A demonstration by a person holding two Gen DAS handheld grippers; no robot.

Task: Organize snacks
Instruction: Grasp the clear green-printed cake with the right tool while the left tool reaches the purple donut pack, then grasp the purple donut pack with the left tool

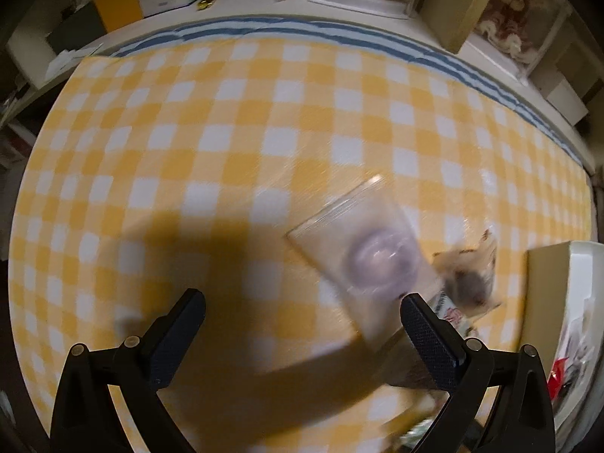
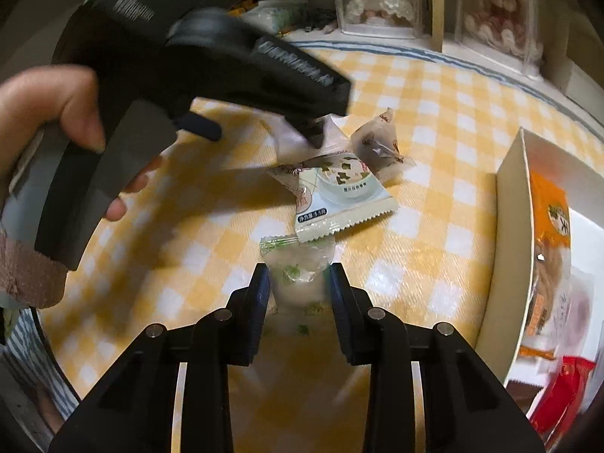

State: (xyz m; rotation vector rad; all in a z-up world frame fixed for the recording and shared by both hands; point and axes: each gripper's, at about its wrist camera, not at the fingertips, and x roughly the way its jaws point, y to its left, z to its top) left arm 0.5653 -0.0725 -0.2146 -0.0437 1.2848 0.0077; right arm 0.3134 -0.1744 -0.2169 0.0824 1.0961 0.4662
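My right gripper (image 2: 299, 283) sits low in the centre of its view, its two pads pressed against the sides of a clear snack packet with green print (image 2: 300, 268), so it is clamped on that packet. Just above it lies a pale sachet with a zigzag edge (image 2: 341, 198), overlapping a pinkish wrapper, and a clear packet with a dark sweet (image 2: 377, 143) lies a little further up. My left hand (image 2: 71, 113) holds its black tool at the upper left of this view, with the tip down on the top of the pile.

In the left wrist view my left gripper (image 1: 302, 313) stands wide apart, nothing between the fingers; a blurred clear packet with a round purplish piece (image 1: 372, 255) lies just by the right finger.

The white box (image 2: 506, 226) rises along the right edge, with an orange packet (image 2: 551, 219) and a red packet (image 2: 562, 389) inside. The yellow checked cloth (image 1: 226, 113) lies bare across the upper and left parts, up to its blue-striped border (image 1: 339, 36) at the far edge.
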